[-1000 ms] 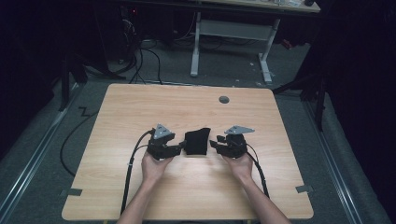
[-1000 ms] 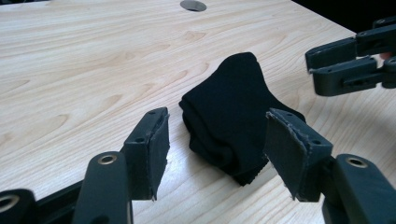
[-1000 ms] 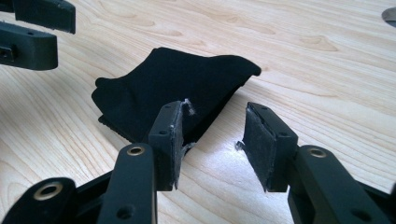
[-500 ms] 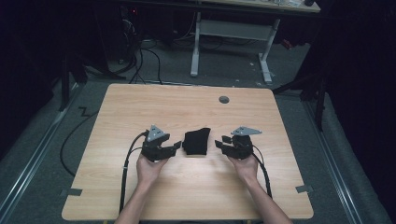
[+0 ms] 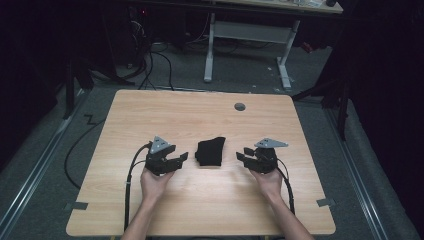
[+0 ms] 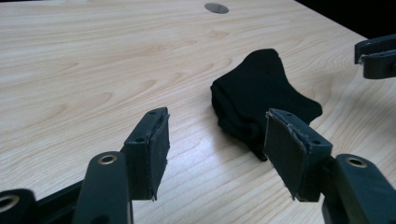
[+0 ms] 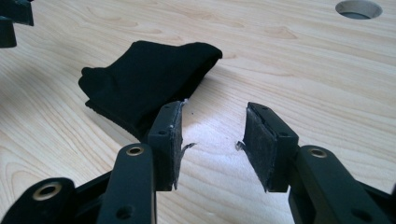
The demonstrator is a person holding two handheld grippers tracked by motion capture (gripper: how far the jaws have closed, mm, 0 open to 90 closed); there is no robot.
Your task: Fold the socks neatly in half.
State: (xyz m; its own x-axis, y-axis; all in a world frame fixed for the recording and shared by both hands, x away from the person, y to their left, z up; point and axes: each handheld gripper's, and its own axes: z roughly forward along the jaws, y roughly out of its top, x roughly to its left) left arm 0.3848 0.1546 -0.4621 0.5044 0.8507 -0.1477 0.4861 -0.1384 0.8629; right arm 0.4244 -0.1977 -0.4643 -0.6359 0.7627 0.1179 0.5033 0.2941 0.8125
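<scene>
1. Folded black cloth [image 5: 210, 152], perhaps a sock, lying flat near the centre of the wooden table [image 5: 150, 110], with the round cable hole [image 5: 240, 106] off at 1 o'clock from it.
2. Left gripper [image 5: 181, 159] at 9 o'clock of the cloth, jaws spread, nothing between the pads [image 6: 159, 154]; close beside the cloth but not touching.
3. Right gripper [image 5: 242, 156] at 3 o'clock of the cloth, jaws likewise spread and empty, a strip of bare wood between its fingertips and the fabric.
4. Seen from the left gripper view, cloth [image 6: 261, 100] off at 1 o'clock of the jaws, not between them; from the right gripper view, cloth [image 7: 149, 79] off at 11 o'clock, partly behind the near fingertip.
5. Risk 1: closing from here likely to catch air or only a corner, since neither pair of jaws is lined up on the fabric.
6. Risk 2: pinching just the top layer of the fold, letting the bundle fall open when lifted.
7. Risk 3: pads coming in low and level, pushing the soft cloth along the smooth wood instead of gripping it.
8. Risk 4: 2 grippers closing in from opposite sides, bunching the cloth or knocking fingertips together.
</scene>
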